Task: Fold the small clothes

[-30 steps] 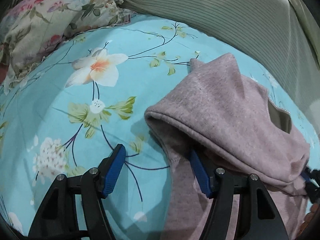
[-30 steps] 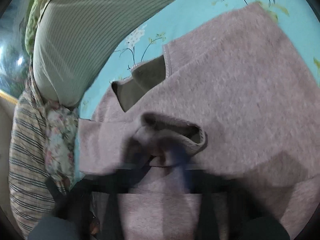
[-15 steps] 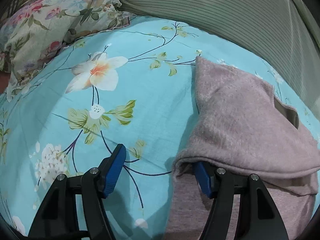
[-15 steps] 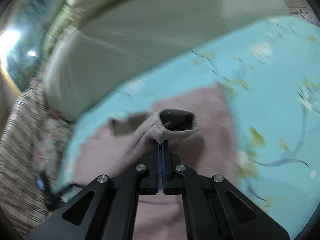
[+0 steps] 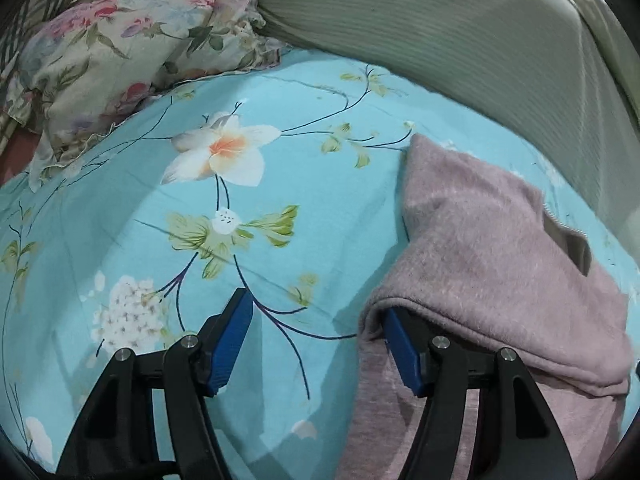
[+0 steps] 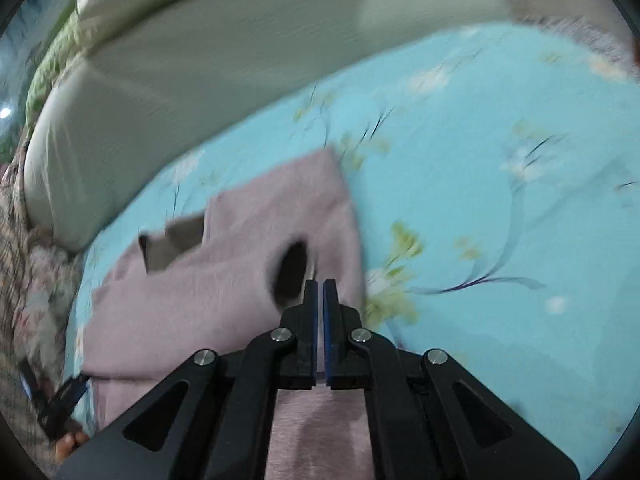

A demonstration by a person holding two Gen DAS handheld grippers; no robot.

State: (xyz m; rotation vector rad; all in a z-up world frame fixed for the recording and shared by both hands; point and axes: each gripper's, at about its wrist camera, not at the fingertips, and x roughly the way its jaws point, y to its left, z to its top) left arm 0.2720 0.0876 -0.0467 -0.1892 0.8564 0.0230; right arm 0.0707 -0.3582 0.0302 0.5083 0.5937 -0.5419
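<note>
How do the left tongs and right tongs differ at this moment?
The left tongs stand open; the right tongs are shut. The pink garment drapes over one blue pad of the left tongs; nothing visibly sits between the right pair. Both have black arms and blue pads.

The left wrist view sits just behind the left tool (image 5: 316,332) and looks steeply down, close over the turquoise flowered bed sheet (image 5: 280,184), with a floral pillow (image 5: 120,48) at upper left of the frame and a ribbed green cushion (image 5: 460,36) across the top. The right wrist view looks down past the right tool (image 6: 320,284), blurred. Both views share the mauve garment (image 5: 500,240), the sheet and the cushion.
</note>
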